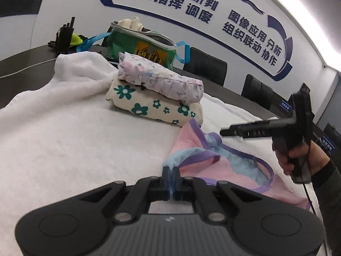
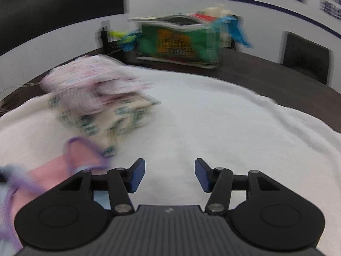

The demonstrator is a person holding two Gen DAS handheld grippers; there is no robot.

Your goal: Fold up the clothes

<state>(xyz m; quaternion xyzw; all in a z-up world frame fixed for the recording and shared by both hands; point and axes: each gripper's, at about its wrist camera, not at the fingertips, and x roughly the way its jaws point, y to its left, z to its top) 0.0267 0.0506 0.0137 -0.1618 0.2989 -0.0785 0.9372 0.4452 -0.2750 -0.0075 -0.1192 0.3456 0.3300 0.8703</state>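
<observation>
A pink and light blue garment with purple trim (image 1: 223, 170) lies spread on the white towel (image 1: 74, 145). My left gripper (image 1: 170, 169) is shut on its light blue edge, the cloth pinched between the pads. In the left wrist view my right gripper (image 1: 245, 132) hovers over the garment's far right side, held by a hand (image 1: 298, 160). In the blurred right wrist view my right gripper (image 2: 170, 173) stands open above bare towel (image 2: 213, 117), nothing between its fingers; the pink garment (image 2: 64, 166) lies at its left.
Two folded pieces are stacked on the towel: a lilac floral one (image 1: 157, 79) on a cream one with green flowers (image 1: 153, 104). Behind stands a green bag (image 1: 140, 44) with blue handles on the dark table (image 1: 234, 93). Black chairs (image 1: 204, 68) line the wall.
</observation>
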